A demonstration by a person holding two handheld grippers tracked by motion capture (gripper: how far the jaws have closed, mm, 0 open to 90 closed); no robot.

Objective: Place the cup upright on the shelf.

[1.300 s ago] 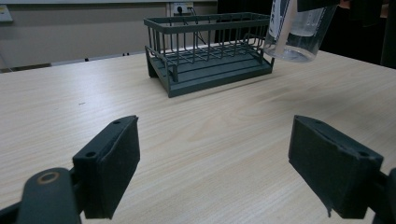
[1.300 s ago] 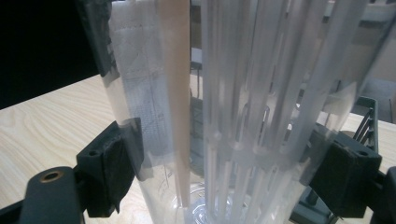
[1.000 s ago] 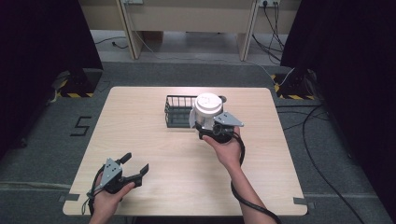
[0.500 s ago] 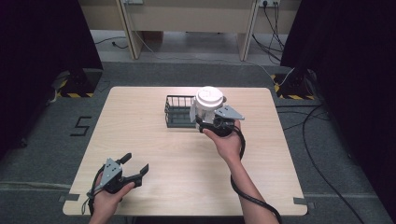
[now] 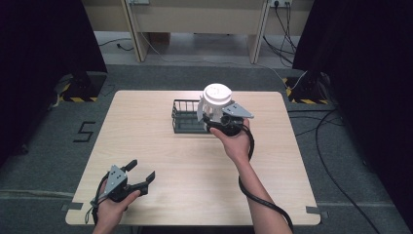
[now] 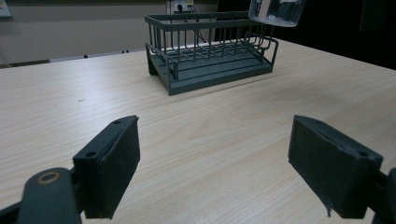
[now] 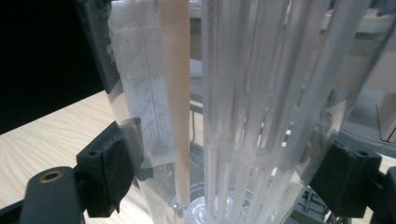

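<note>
Right gripper (image 5: 214,117) clamped on a clear plastic container with white lid (image 5: 216,97), both pads pressing its ribbed wall in the right gripper view. Container held in the air, upright, above the right end of the dark wire rack (image 5: 187,117) at the far middle of the wooden table (image 5: 146,141). Left gripper (image 5: 138,176) low at the near left corner, jaws spread wide, nothing between them, well apart from the rack.

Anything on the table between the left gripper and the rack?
No. In the left gripper view, bare wood runs from the open left gripper to the rack; the high view agrees.
</note>
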